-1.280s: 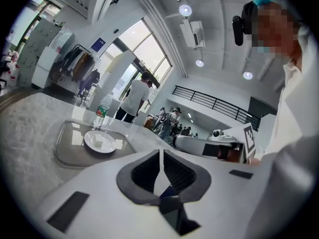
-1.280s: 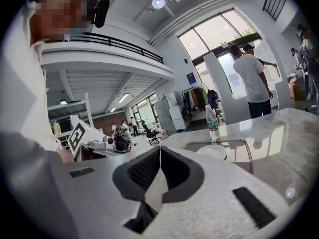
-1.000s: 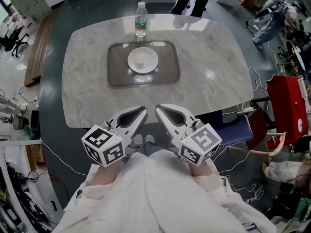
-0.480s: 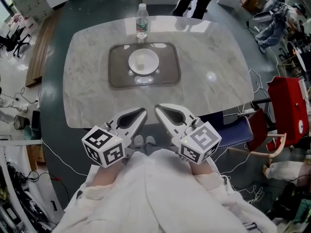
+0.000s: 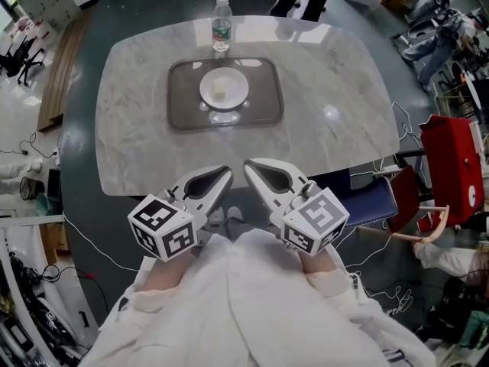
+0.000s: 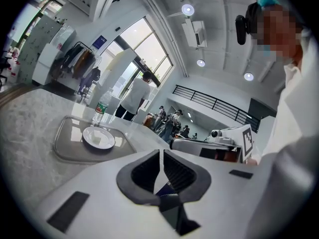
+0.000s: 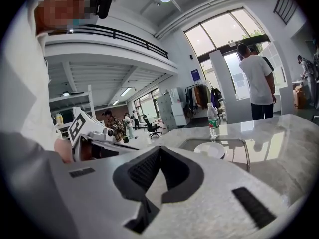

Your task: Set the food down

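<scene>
Hovering at the near edge of the table (image 5: pixel 336 121), the left tool (image 5: pixel 223 174) and right tool (image 5: pixel 249 166) are both clenched, empty. A pale piece of food (image 5: pixel 221 91) lies on a white plate (image 5: pixel 233 82) in the tray (image 5: pixel 183 113) toward the far edge, beside a bottle (image 5: pixel 221 25).

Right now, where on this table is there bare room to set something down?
Bare marble lies left of the tray, right of it, and in the wide strip between the tray and the near edge of the table. The far middle is crowded: the plate fills the tray's centre and the bottle stands just behind the tray.
</scene>
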A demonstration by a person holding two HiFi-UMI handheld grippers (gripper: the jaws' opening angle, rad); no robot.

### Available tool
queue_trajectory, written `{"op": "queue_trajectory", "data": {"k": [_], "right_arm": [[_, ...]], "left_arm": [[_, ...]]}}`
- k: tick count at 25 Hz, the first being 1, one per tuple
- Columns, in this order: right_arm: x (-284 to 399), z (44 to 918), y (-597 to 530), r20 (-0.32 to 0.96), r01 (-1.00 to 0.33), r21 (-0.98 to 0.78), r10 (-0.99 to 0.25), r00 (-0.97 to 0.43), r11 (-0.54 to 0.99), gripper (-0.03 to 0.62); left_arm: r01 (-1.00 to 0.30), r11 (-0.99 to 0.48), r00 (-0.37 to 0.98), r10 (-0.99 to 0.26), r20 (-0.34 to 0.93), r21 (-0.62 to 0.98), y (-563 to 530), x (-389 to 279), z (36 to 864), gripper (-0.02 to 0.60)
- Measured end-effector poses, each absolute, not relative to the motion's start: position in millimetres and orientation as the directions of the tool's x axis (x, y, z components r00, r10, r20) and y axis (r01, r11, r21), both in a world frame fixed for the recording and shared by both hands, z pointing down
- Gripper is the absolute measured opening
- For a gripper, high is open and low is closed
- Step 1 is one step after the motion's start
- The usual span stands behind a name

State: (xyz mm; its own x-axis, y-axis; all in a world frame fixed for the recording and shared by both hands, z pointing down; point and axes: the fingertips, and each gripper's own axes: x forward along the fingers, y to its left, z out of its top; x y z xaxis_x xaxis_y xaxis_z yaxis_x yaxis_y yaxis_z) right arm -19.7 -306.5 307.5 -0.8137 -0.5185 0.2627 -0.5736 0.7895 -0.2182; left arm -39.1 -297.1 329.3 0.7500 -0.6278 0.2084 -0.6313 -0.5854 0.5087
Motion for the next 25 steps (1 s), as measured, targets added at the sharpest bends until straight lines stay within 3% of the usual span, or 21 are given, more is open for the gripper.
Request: {"op": "queue_trajectory", "data": {"k": [25], "right_arm": [[-1, 317, -312, 0.303, -0.614, -0.216, -0.545, -0.782, 0.759, 0.003]], "left_arm": [[-0.613, -0.594, 0.771, -0.594, 0.23, 0.521, -302, -22, 338, 0.034]]}}
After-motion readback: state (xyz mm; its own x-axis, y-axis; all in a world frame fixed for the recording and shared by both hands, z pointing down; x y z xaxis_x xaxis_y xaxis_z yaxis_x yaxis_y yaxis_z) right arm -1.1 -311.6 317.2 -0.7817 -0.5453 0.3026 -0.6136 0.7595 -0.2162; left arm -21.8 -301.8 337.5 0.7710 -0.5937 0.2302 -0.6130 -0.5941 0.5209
